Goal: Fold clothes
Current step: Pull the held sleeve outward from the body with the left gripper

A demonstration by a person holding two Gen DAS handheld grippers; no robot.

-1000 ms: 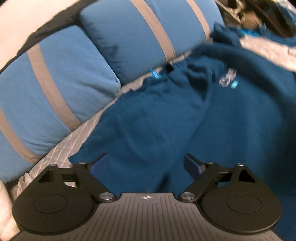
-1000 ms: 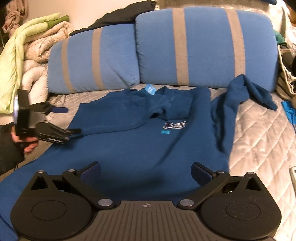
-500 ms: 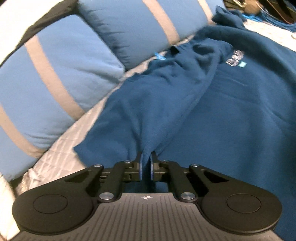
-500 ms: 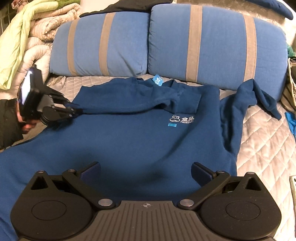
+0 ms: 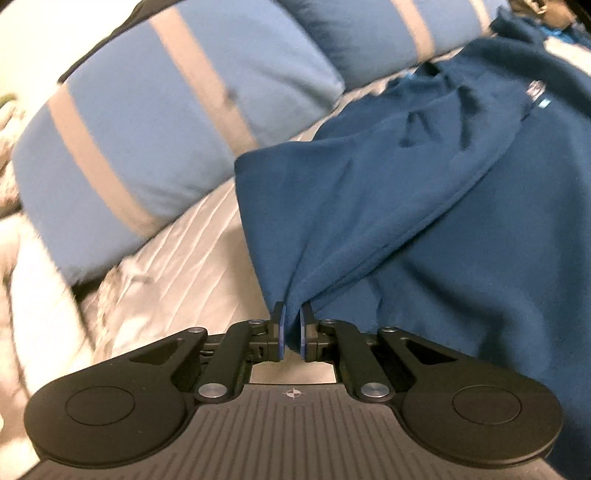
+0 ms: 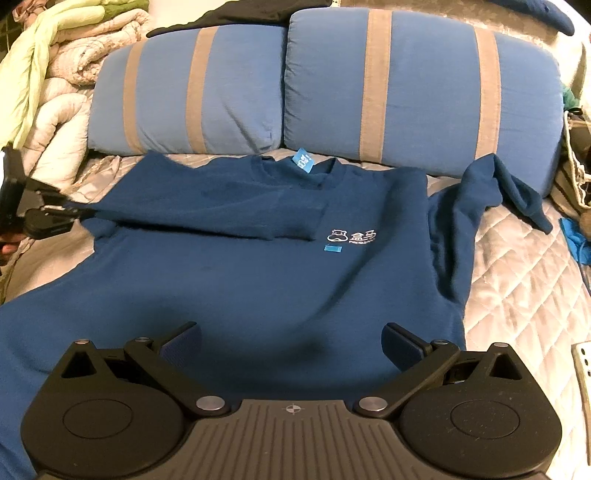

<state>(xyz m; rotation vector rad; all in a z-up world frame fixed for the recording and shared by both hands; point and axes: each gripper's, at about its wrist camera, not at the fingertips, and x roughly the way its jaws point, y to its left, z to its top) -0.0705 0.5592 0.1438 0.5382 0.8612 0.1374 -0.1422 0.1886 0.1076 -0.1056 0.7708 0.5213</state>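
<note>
i see two blue pillows with tan stripes, the left pillow point(image 6: 184, 96) touching the right pillow point(image 6: 424, 92), both along the head of the bed point(image 6: 517, 277), which has a quilted grey cover. a heap of pale and green bedding point(image 6: 55, 55) sits at far left, a dark cloth point(image 6: 240, 14) lies on top of the pillows, and clutter i cannot identify point(image 6: 576, 155) is at right.

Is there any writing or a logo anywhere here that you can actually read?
None is legible.
Sweatshirt chest logo: white pictures with tiny lettering beneath, too small to read.
Neck tag: light blue with white marks, blurred.
Small blue patch under the logo: blank.
</note>
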